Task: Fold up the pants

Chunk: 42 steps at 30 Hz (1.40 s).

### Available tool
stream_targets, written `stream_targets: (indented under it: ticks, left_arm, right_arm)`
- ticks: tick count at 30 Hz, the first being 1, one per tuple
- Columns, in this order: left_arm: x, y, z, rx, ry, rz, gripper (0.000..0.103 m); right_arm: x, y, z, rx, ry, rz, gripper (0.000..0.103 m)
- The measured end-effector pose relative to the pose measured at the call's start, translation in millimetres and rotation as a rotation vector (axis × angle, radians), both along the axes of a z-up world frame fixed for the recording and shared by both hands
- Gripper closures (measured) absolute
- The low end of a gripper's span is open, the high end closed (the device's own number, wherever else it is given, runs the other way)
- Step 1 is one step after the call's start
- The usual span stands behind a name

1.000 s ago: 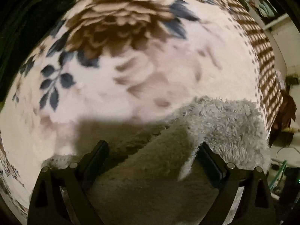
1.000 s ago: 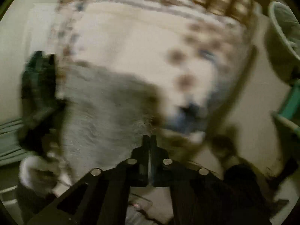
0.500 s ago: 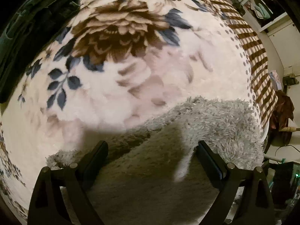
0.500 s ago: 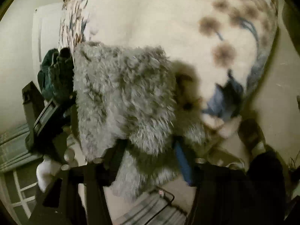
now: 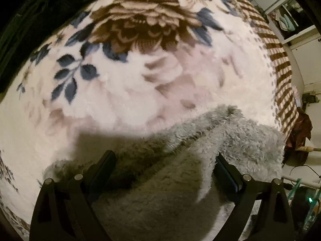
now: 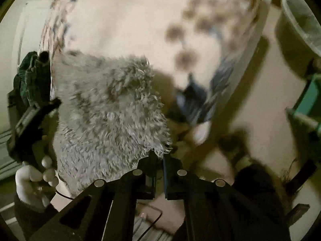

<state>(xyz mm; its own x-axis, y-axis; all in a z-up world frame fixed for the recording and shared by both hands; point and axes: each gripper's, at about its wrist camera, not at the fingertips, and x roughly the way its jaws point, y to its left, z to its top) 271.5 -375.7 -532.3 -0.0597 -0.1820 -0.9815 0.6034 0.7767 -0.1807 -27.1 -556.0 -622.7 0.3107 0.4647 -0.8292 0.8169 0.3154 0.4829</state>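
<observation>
Grey fluffy fleece pants [image 5: 236, 140] lie on my floral plush blanket [image 5: 140, 84], left gripper [image 5: 164, 172] spread wide over them, right gripper [image 6: 159, 160] pinching their edge.

pants [image 5: 236, 140]: grey fuzzy | blanket [image 5: 124, 92]: cream, brown/blue floral, brown-striped border | tongs [image 6: 159, 160]: blk
</observation>
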Motion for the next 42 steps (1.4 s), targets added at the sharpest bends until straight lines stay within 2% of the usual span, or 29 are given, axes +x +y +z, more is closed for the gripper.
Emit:
stream_targets:
  ticks: [2, 3, 4, 5, 8, 12, 16, 20, 22, 25, 26, 28, 29, 31, 35, 37, 39, 40, 41, 42]
  left_arm:
    - [-3, 14, 19, -0.041, -0.018, 0.01, 0.007]
    - [-6, 20, 34, -0.075, -0.025, 0.029, 0.007]
    - [-8, 28, 46, -0.103, -0.032, 0.05, 0.007]
    - [-13, 42, 62, -0.141, -0.044, 0.084, 0.007]
    - [-22, 80, 85, -0.206, -0.053, 0.193, 0.007]
    - [-21, 109, 72, -0.226, -0.025, 0.297, 0.007]
    - [2, 115, 40, -0.142, -0.047, 0.372, 0.007]
    - [29, 130, 21, -0.167, 0.0, 0.445, 0.008]
    - [33, 136, 26, -0.206, 0.031, 0.471, 0.008]
    - [30, 157, 55, -0.312, 0.054, 0.535, 0.008]
    - [26, 165, 65, -0.341, 0.047, 0.559, 0.008]
    - [13, 186, 86, -0.387, 0.02, 0.616, 0.008]
    - [6, 192, 91, -0.392, 0.014, 0.635, 0.008]
    - [-14, 201, 95, -0.377, 0.007, 0.658, 0.008]
    - [-45, 197, 72, -0.256, 0.002, 0.632, 0.008]
    - [-64, 200, 46, -0.183, 0.032, 0.627, 0.008]
    - [-78, 205, 22, -0.103, 0.056, 0.641, 0.008]
    - [-86, 213, 14, -0.127, 0.101, 0.677, 0.008]
    - [-94, 222, 13, -0.168, 0.131, 0.727, 0.008]
    - [-101, 229, 17, -0.188, 0.133, 0.754, 0.008]
  right_arm:
    - [4, -6, 13, 0.005, -0.008, 0.017, 0.08]
    - [6, -10, 23, -0.008, -0.02, 0.021, 0.06]
    - [4, -12, 31, -0.021, -0.033, 0.018, 0.046]
    - [1, -18, 44, -0.05, -0.047, 0.011, 0.043]
    - [5, -31, 76, -0.157, -0.072, 0.027, 0.042]
    - [58, -30, 92, -0.185, -0.167, 0.129, 0.042]
    - [117, -34, 63, -0.192, -0.19, 0.192, 0.042]
    - [152, -30, 32, -0.258, -0.099, 0.286, 0.042]
    - [148, -31, 37, -0.263, -0.087, 0.316, 0.041]
    - [144, -31, 63, -0.277, -0.121, 0.334, 0.037]
    - [139, -32, 77, -0.285, -0.152, 0.328, 0.034]
    - [126, -33, 93, -0.296, -0.18, 0.312, 0.017]
    - [117, -33, 101, -0.306, -0.192, 0.301, 0.014]
    - [105, -27, 107, -0.313, -0.193, 0.313, 0.013]
    - [90, 0, 90, -0.286, -0.134, 0.412, 0.013]
    - [81, 1, 70, -0.283, -0.075, 0.413, 0.013]
    - [69, -3, 44, -0.32, 0.045, 0.433, 0.013]
    - [66, -6, 36, -0.305, 0.085, 0.43, 0.013]
    - [61, -11, 34, -0.257, 0.095, 0.402, 0.013]
    - [61, -12, 41, -0.252, 0.078, 0.393, 0.013]
